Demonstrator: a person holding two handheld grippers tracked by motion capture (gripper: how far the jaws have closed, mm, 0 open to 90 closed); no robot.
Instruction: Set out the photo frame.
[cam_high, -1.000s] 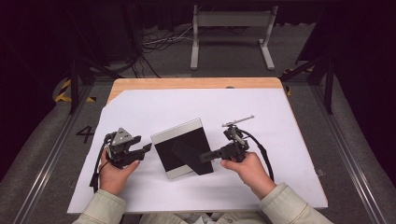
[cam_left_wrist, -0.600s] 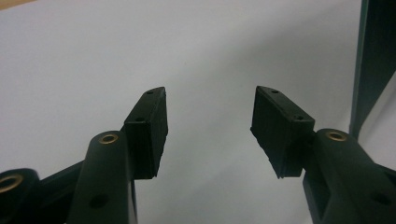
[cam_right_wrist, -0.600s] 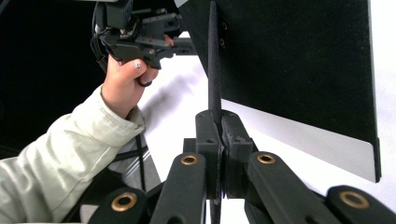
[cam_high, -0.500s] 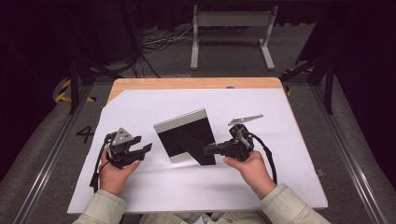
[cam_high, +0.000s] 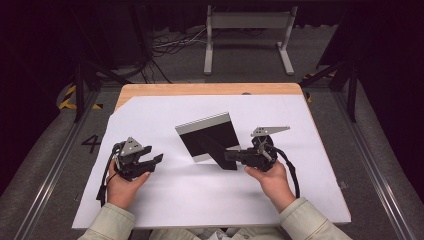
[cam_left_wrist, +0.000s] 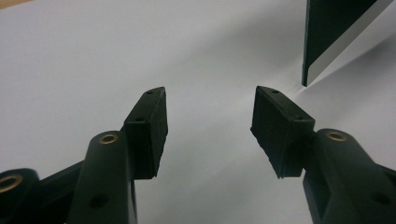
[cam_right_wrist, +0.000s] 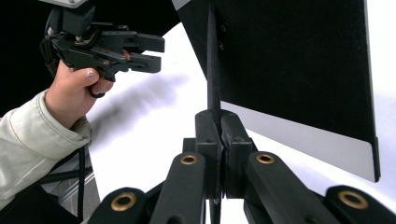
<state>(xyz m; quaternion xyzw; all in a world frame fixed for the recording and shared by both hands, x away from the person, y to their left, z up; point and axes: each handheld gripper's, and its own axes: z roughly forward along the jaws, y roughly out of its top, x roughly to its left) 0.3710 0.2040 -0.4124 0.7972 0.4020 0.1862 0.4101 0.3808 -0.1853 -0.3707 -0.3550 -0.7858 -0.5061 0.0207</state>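
Since the earlier frames the black panel has tipped further up off the white sheet and shifted toward the far side of the worktop; it now stands tilted near the middle, with a pale band along its top and bottom edges. A black flap juts from its back, seemingly a prop stand, though the high view is too coarse to be sure. The right claw has followed the panel up and away from the person, and its jaws are pressed together on that thin flap, seen edge-on in the right gripper view, with the panel's dark face rising just behind. The right hand wraps the handle from below.

To the left, the left claw has hardly moved. It hovers over the sheet well apart from the panel, its jaws spread with nothing between them; in the left gripper view the panel's lower corner shows beyond the right jaw. The left hand grips it, cream sleeve at the sheet's near edge.
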